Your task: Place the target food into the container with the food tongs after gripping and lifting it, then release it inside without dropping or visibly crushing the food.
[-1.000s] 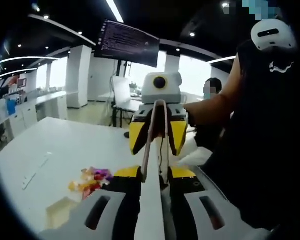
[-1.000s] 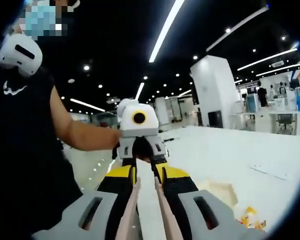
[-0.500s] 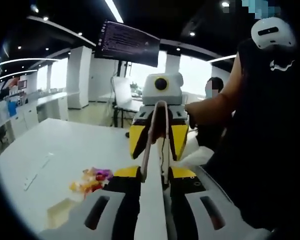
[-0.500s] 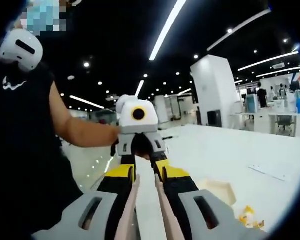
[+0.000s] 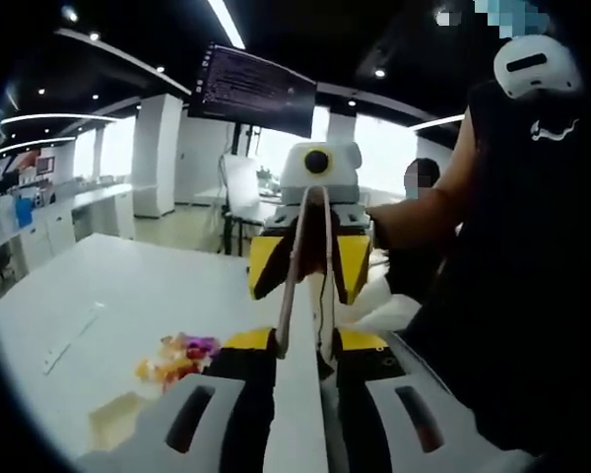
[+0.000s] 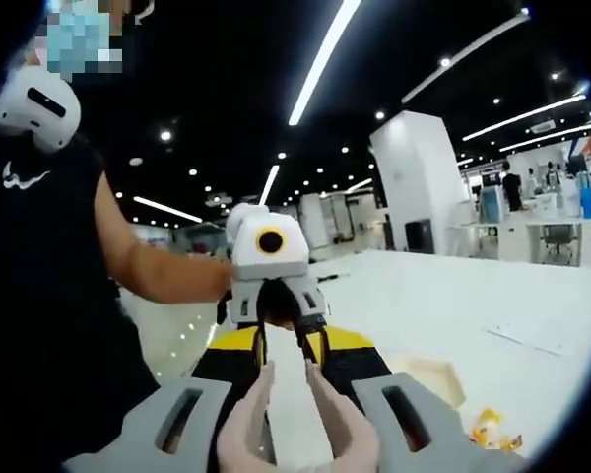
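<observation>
Tongs [image 5: 310,271], two slim pale blades joined at one end, span both grippers above the white tabletop [image 5: 128,286]. The left gripper [image 5: 297,345] and right gripper [image 6: 284,367] pinch them with their fingers. Small colourful food pieces [image 5: 177,357] lie heaped beside a shallow translucent container [image 5: 113,422].

Open white counter [image 5: 128,286] to the left of the left gripper [image 5: 308,296]; broad bare stretch there. Obstacles on it: a heap of coloured food pieces [image 5: 177,357] near the gripper's base, a pale container [image 5: 113,419] just beside the heap.

The food tongs [image 5: 310,266] run straight ahead between both grippers, blocking the middle line. The right gripper [image 6: 286,394] faces the other head-on. The person's forearm [image 5: 414,217] and torso close off the far side.

In the right gripper view, bare counter lies right of the tongs.
</observation>
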